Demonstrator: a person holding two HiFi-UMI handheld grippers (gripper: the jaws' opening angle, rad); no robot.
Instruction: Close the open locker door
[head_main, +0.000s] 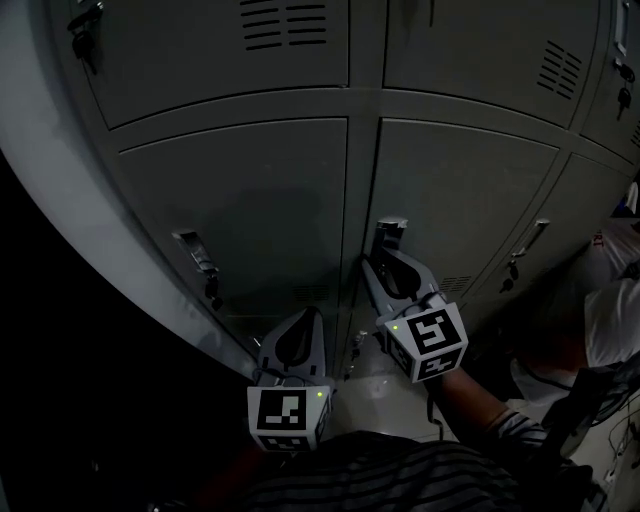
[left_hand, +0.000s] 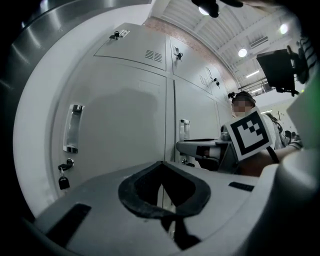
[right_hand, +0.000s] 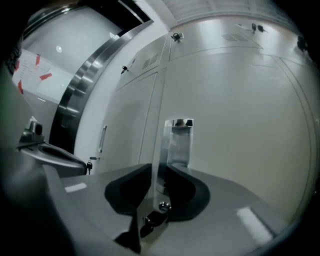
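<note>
Two grippers recorded: right gripper, fingers clamped on the chrome handle of a grey locker door; left gripper, fingers pressed together, held nothing.

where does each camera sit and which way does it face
head view: on the person's head, steeply down at lockers; shows left gripper, right gripper, a forearm.
left gripper view: on the left gripper, faces the lockers; own shut jaws, right gripper.
right gripper view: on the right gripper, faces the handle clamped in its jaws.
shared: all three show that handle.
</note>
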